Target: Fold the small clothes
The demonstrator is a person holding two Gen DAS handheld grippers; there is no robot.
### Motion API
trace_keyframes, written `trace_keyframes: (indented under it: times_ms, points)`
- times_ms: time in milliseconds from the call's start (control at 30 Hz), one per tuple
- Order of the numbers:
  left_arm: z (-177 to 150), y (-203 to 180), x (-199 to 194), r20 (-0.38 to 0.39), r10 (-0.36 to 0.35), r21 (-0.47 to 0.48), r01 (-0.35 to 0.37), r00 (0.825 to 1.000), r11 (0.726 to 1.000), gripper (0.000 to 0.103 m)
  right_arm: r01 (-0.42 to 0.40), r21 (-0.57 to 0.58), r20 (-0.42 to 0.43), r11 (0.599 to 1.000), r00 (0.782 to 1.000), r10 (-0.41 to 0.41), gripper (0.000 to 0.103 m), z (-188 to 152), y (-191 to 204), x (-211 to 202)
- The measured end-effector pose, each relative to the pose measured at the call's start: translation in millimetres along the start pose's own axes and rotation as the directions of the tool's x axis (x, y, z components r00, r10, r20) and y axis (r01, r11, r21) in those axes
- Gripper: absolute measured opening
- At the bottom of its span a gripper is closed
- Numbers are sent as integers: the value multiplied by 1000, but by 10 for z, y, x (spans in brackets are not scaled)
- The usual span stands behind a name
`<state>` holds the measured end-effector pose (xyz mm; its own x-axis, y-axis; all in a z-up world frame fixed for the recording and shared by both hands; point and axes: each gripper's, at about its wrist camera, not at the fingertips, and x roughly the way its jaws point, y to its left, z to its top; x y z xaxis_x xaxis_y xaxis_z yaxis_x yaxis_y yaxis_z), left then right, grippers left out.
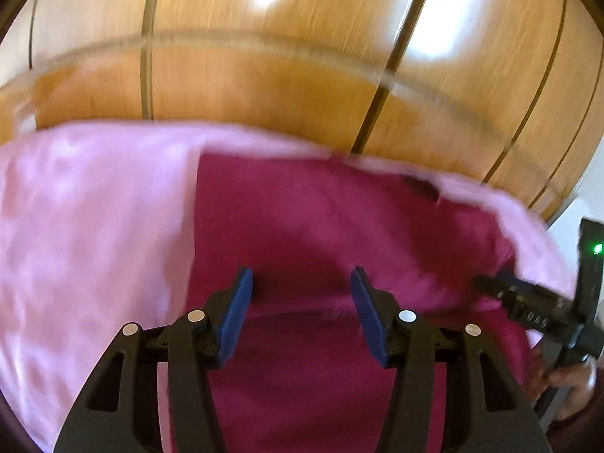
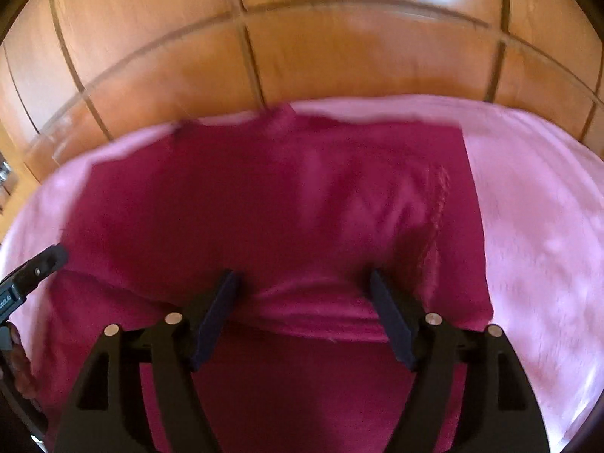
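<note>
A magenta garment (image 1: 321, 226) lies on a pale pink cloth (image 1: 87, 234). It has a folded edge running across just beyond the fingertips. My left gripper (image 1: 302, 287) is open and empty just above it. In the right wrist view the same garment (image 2: 264, 207) lies on the pink cloth (image 2: 540, 226). My right gripper (image 2: 304, 283) is open and empty above its folded edge. Each gripper shows at the edge of the other's view: the right one in the left wrist view (image 1: 528, 302), the left one in the right wrist view (image 2: 34, 271). Both views are motion-blurred.
The pink cloth covers a table with a glass edge (image 1: 264, 43). Beyond it is a floor of orange-brown wood-look tiles (image 2: 151, 19). A hand holds the right gripper's handle (image 1: 573, 381).
</note>
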<state>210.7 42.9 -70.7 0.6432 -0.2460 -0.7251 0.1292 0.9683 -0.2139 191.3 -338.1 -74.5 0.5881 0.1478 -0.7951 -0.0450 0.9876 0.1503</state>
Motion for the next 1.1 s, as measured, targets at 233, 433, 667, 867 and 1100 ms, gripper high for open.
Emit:
trace_keyframes:
  times_ms: [233,433,667,867,1100]
  points:
    - [-280,119,186,-30,-4,-8,3,1000,1000,54,-7,-48,62,999,998,10,77,-120,-5,22]
    - [-37,273,-191,36,-65,-129,69,997,989,54,-34,-39,68,999,997,37,81,-138,-30,-3]
    - [544,788,-19,40,-85,-263,92,996,960,73,-28,-54,69,998,997,31,85,-126,13,21]
    - [655,1037,544,-54,-207,-368,173,977,914,65,-36,-54,67,998,997,40,87,-112,20,52]
    - [562,714,474,-6,-46,-213,44,999,976,23,-31,-60,67,998,997,35,89,-110,34,69]
